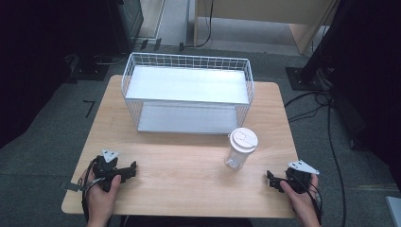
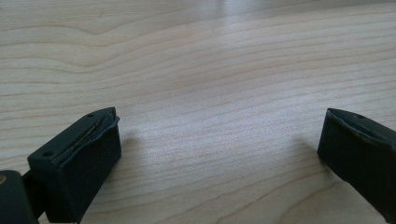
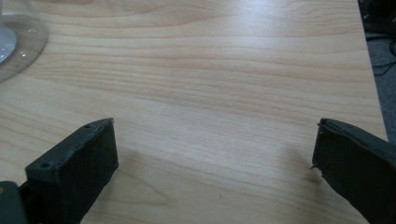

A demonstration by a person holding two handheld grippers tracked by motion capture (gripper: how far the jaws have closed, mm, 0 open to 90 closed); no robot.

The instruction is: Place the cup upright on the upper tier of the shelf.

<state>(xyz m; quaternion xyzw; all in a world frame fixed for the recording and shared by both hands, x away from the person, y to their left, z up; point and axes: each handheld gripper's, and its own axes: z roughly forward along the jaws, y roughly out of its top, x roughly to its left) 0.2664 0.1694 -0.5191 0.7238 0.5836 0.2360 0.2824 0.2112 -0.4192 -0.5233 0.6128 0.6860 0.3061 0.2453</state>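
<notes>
Cup [image 1: 240,148] sits upright on the bench [image 1: 189,165], toward the right side, just in front of the wire rack [image 1: 187,92] — clear plastic with a white lid on, nothing touching it. Right hand-held gripper [image 1: 270,178] is low at the near right corner with its jaws spread wide and nothing between them; the cup's clear base [image 3: 18,42] peeks in at the top left of its own view. Left hand-held gripper [image 1: 133,167] is the same story at the near left: jaws wide apart, empty, bare wood under it.

My guess is the cup is headed for the rack, and the right side is the closer reach. I'd come in level, grab the clear body below the lid, and squeeze gently — thin plastic like that probably flexes and could slip or pop the lid.

Count: one cup, one lid, one rack with two shelves, two hand-held grippers.
</notes>
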